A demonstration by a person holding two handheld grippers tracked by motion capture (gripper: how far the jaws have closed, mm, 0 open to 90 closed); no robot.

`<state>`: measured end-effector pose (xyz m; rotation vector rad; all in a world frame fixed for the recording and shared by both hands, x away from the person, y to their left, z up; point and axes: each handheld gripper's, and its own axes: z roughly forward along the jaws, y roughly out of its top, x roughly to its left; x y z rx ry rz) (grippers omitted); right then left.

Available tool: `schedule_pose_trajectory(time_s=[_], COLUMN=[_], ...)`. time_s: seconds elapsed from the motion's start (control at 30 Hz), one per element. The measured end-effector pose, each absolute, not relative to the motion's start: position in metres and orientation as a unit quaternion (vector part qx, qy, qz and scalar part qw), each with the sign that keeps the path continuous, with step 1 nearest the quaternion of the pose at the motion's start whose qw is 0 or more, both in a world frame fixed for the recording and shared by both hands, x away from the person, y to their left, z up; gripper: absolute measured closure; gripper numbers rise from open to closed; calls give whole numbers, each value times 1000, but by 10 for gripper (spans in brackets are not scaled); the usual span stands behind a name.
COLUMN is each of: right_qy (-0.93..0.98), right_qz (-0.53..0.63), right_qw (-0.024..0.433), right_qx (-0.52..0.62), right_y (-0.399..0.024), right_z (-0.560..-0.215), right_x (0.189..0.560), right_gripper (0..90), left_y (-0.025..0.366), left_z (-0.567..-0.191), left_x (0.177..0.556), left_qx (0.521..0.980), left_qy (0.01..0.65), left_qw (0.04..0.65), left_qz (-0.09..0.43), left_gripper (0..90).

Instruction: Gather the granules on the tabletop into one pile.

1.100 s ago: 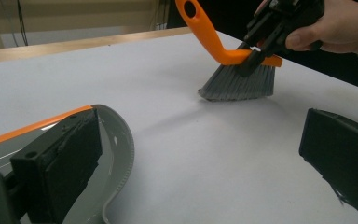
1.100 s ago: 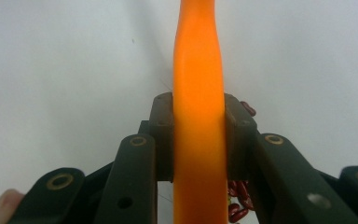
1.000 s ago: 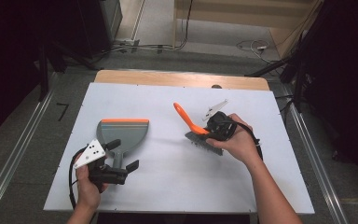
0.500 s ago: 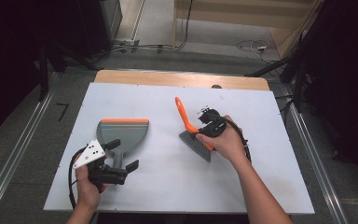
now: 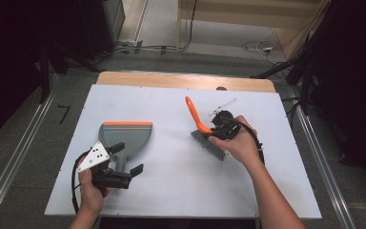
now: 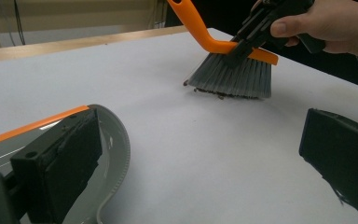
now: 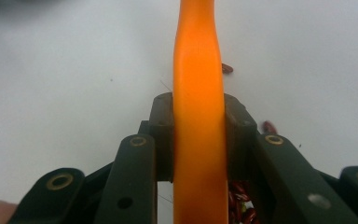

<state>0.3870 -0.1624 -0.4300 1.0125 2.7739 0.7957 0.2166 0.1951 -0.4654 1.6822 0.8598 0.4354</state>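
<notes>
A hand brush (image 5: 195, 117) with an orange handle and grey bristles is on the right half of the white table (image 5: 171, 200). My right gripper (image 5: 214, 131) is shut on its handle, with the bristles down on the table. In the right gripper view the handle (image 7: 199, 93) runs between the two pads. Small dark red bits (image 6: 219, 94) lie under the bristles (image 6: 233, 77); some (image 7: 227, 68) lie beside the handle. A grey dustpan (image 5: 126, 136) with an orange lip lies at the left. My left gripper (image 5: 129, 157) hangs open over its near end, jaws wide apart (image 6: 200, 158).
A wooden strip (image 5: 171, 80) runs along the table's far edge. Metal rails (image 5: 14, 162) flank the table on the floor. Cables (image 5: 262, 47) lie on the floor beyond. Bare white surface separates dustpan and brush.
The right hand has turned a little with the brush, and the handle's tip has swung slightly away from me. The left gripper and the dustpan have kept still.
</notes>
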Motion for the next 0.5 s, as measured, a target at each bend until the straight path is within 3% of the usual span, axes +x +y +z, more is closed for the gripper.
schedule_pose_trajectory(time_s=[0.2,0.4,0.5], right_qy=[921,924,920], right_qz=[246,233,247], right_qw=[26,64,63], right_qx=[301,297,298], right_y=[-160,-160,-161], right_z=[-435,-435,-430], right_x=[384,385,383], right_gripper=[688,688,688], left_y=[195,196,196], left_z=[-465,-465,-465], left_x=[217,216,217], left_qx=[715,712,712], left_qy=[366,368,368], left_qw=[566,568,568], left_qz=[185,186,186], left_gripper=[0,0,0])
